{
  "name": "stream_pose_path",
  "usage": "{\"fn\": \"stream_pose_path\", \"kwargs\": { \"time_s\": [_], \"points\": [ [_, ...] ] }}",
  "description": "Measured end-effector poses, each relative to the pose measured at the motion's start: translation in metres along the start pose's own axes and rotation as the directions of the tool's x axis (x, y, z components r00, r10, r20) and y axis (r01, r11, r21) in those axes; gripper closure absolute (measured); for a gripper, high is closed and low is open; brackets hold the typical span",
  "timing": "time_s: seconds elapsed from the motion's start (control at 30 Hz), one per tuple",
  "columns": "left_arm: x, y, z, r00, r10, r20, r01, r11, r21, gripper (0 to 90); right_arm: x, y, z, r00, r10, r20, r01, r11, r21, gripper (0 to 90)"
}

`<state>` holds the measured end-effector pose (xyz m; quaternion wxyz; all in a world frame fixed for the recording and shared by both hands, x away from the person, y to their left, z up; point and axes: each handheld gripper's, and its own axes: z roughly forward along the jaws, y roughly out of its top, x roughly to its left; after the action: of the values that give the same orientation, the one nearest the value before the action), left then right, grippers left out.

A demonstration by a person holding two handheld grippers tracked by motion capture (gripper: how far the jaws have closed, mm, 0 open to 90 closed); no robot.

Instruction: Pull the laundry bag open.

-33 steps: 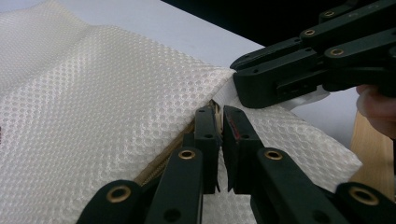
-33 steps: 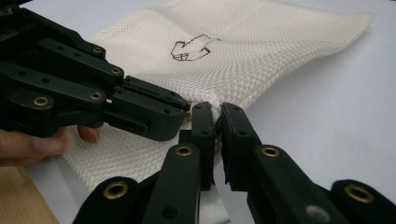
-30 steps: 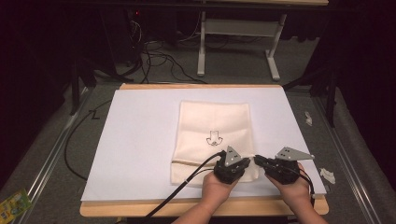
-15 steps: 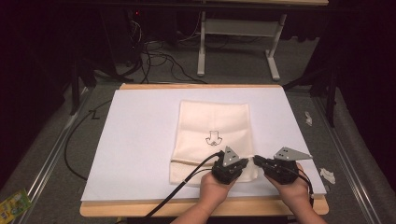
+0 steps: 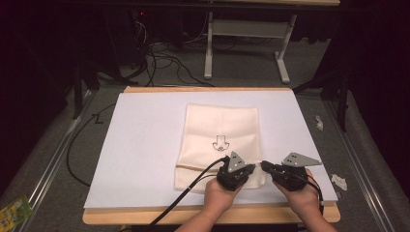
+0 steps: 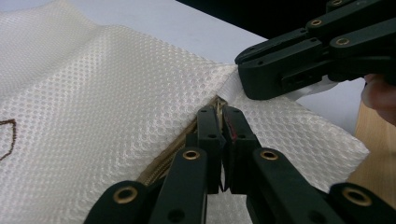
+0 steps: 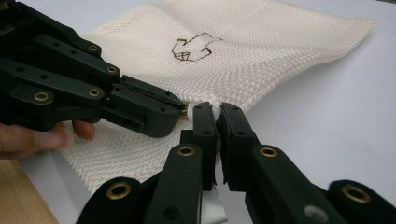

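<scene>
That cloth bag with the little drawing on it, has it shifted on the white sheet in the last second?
No. In the high view the mesh bag lies in the same place against the white sheet's edges, both grippers clamped at its near edge.

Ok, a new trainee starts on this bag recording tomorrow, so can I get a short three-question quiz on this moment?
1. True or false: the mesh bag lies on the white sheet.
2. The left gripper is: A open above the bag; B shut on the bag's zipper; C resting on the floor.
3. On which edge of the bag has the right gripper closed: the one near the person or the far one?

Key: 1 true; 2 B; 3 the near edge, at its corner beside the left gripper.
</scene>
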<state>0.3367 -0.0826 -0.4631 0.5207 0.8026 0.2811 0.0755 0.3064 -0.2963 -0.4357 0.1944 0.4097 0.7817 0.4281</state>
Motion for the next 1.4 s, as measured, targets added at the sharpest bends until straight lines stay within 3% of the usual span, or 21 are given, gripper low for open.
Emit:
{"fn": "stream_pose_path", "kwargs": {
  "time_s": [0.17,0.27,0.4,0.5,0.73,1.1,1.4],
  "points": [
    [0.000,-0.001,-0.001,1.0000,0.001,-0.005,-0.002,1.0000,-0.005,87.9,0.000,0.002,0.001,0.9997,-0.022,0.002,0.022,1.000,0.008,87.4],
    [0.001,-0.001,-0.001,0.9998,-0.018,0.001,0.018,0.9998,-0.008,87.9,0.000,0.003,0.000,0.9999,-0.017,-0.001,0.017,1.000,0.003,87.6],
    [0.003,-0.002,0.000,0.9989,-0.040,0.023,0.040,0.9992,0.001,87.8,-0.005,0.002,0.001,0.9991,0.026,-0.035,-0.026,1.000,0.001,86.7],
    [0.000,-0.003,0.002,0.9996,-0.025,0.015,0.025,0.9996,0.008,87.8,-0.006,-0.001,0.003,0.9981,0.027,-0.056,-0.028,1.000,-0.006,84.2],
    [0.001,-0.004,0.003,0.9993,-0.034,0.016,0.034,0.9994,0.011,87.7,-0.007,-0.003,0.007,0.9955,0.060,-0.073,-0.061,0.998,-0.009,74.7],
    [-0.001,-0.005,0.003,0.9998,-0.017,0.014,0.017,0.9998,0.012,87.7,-0.007,-0.005,0.014,0.9934,0.082,-0.080,-0.081,0.997,0.010,70.8],
    [0.000,-0.004,0.002,0.9997,-0.021,0.015,0.021,0.9997,0.012,87.7,-0.007,-0.004,0.012,0.9931,0.067,-0.096,-0.067,0.998,0.003,83.3]
  ]
}}
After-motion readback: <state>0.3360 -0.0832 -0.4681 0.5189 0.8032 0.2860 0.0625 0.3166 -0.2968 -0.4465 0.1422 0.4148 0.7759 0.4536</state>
